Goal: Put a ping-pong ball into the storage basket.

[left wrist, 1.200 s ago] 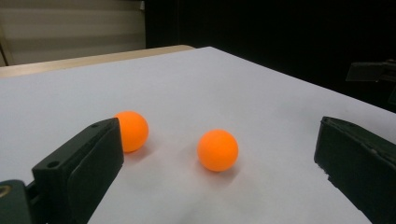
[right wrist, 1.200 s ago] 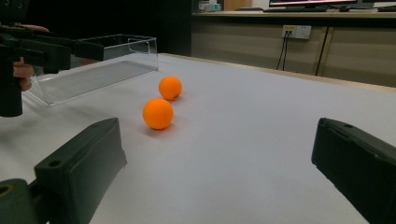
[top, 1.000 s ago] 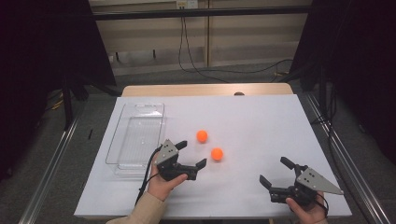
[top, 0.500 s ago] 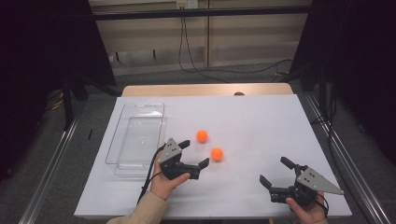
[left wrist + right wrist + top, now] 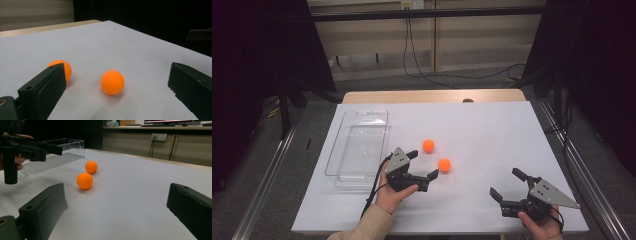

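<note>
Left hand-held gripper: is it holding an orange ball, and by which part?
Nothing is held. The left hand-held gripper is open, the nearer orange ball lying free between its jaws.

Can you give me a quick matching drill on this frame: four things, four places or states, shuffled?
Things:
1. clear tray
2. near ball
3. left tongs
4. right tongs

Places or states:
A. open, at the table's near right corner, away from both balls
B. bare, on the left side of the table
C. open, reaching toward the balls
D. orange, just ahead of the left tongs' tip; the far ball sits beyond it

Pairs: 1-B, 2-D, 3-C, 4-A
</note>
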The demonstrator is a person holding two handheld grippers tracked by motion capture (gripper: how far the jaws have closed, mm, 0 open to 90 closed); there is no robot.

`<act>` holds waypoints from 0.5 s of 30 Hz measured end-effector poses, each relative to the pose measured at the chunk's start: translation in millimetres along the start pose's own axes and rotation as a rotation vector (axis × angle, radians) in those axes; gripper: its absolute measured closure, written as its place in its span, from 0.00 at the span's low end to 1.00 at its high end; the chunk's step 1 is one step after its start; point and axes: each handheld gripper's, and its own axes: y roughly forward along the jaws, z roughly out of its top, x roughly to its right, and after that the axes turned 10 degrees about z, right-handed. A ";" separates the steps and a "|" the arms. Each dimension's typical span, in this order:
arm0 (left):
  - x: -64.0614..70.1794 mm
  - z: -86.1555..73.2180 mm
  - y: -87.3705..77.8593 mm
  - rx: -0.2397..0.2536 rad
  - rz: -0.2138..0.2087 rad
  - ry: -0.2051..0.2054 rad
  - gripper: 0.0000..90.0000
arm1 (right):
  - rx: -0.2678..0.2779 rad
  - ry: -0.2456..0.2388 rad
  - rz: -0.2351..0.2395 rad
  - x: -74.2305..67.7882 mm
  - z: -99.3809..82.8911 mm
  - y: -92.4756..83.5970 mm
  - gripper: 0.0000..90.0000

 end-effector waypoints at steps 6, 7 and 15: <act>0.6 0.1 2.7 -0.017 0.000 -0.006 0.02 | 0.001 0.001 -0.002 0.3 0.0 -0.2 0.02; 0.6 0.2 3.2 -0.019 0.001 -0.006 0.02 | 0.002 0.003 -0.002 0.2 0.1 -0.2 0.02; 0.6 0.5 7.5 -0.035 0.000 -0.013 0.02 | 0.002 0.002 -0.001 0.4 0.0 0.0 0.02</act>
